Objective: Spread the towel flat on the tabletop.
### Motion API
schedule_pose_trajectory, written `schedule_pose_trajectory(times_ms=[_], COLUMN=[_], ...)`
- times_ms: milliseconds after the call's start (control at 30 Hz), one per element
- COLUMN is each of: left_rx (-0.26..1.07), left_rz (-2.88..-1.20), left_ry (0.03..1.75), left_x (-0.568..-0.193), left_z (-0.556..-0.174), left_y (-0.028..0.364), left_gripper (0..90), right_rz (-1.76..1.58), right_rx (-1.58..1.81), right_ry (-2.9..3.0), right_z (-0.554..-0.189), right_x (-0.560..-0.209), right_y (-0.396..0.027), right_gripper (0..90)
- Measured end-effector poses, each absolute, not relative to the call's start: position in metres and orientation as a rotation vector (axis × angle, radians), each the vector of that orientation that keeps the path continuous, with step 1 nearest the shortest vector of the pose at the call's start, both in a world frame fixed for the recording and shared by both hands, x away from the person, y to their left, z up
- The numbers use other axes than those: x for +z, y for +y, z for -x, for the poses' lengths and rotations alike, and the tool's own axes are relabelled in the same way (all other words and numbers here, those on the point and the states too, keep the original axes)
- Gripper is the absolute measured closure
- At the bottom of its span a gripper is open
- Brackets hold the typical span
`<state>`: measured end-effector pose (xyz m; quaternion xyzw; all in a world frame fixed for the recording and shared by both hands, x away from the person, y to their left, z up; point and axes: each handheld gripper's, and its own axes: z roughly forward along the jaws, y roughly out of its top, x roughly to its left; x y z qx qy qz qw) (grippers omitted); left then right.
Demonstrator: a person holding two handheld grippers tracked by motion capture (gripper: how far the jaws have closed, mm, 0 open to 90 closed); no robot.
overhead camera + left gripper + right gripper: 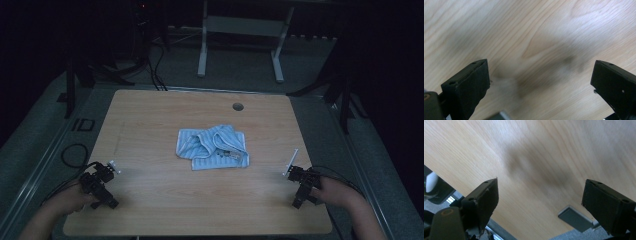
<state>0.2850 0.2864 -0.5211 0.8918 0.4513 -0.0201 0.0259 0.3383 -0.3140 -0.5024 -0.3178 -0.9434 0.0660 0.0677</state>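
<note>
Two grippers apart at the near corners of the wooden table: left gripper near the left edge, right gripper near the right edge. Jaws of both spread wide over bare wood, gripping nothing. Blue-and-white striped cloth crumpled mid-table, well apart from both.

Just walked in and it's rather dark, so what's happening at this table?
A person sits at a wooden table with a gripper in each hand. The left gripper and right gripper rest near the table's front corners, jaws open and holding nothing. A crumpled blue striped cloth lies in the middle, apart from both and untouched.
</note>
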Motion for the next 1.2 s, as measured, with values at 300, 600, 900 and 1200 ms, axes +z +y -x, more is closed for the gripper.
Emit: schedule_pose_trajectory(times_ms=[300, 600, 900, 1200], left_rx=[-0.051, -0.017, -0.006, 0.034], left_rz=[-2.773, -2.79, -2.824, -2.848], left_ry=[1.288, 1.202, 1.068, 0.961], left_x=[-0.517, -0.513, -0.507, -0.507], left_z=[-0.297, -0.307, -0.32, -0.334], left_y=[0.258, 0.235, 0.2, 0.169], left_gripper=[5.2, 6.7, 7.1, 14.6], right_rz=[0.843, 0.787, 0.718, 0.633], right_rx=[0.19, 0.153, 0.149, 0.169], right_ry=[-2.908, -2.941, -2.977, -2.978], right_z=[-0.342, -0.351, -0.361, -0.371], right_x=[-0.505, -0.499, -0.495, -0.499], right_y=[-0.295, -0.281, -0.26, -0.24], right_gripper=[14.7, 21.9, 24.9, 31.8])
